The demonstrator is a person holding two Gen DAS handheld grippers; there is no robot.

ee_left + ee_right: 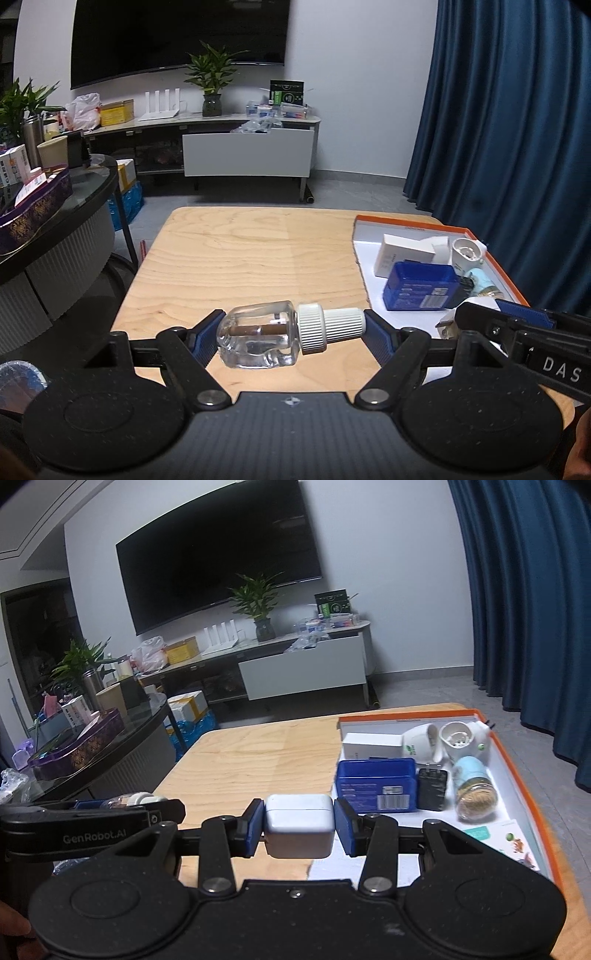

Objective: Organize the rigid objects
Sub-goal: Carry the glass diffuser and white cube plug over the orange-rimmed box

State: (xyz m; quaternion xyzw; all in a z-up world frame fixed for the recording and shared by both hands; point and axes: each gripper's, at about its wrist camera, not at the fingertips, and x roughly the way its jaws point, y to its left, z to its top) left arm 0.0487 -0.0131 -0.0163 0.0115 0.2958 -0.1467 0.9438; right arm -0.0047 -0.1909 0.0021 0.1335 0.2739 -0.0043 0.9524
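Observation:
My left gripper (pixel 291 334) is shut end to end on a clear glass bottle (pixel 258 338) with a white ribbed cap (pixel 328 326), held sideways above the wooden table (pixel 240 258). The right gripper (pixel 298 825) is shut on a white charger block (pixel 298 825), held over the near left edge of an orange-rimmed white tray (pixel 517 764). In the tray lie a blue box (pixel 376 784), a white box (pixel 371 746), a black adapter (pixel 432 788), a white mug (pixel 421 742), a white plug-in vaporizer (pixel 463 740) and a jar of toothpicks (pixel 472 794). The right gripper's body (pixel 517 328) shows at the left view's right edge.
A round dark glass table (pixel 88 192) with a purple box (pixel 33 206) and cartons stands to the left. A TV cabinet (pixel 243 147) with plants lies beyond the floor gap. Blue curtains (pixel 509 129) hang at the right. A printed card (pixel 513 840) lies in the tray's near corner.

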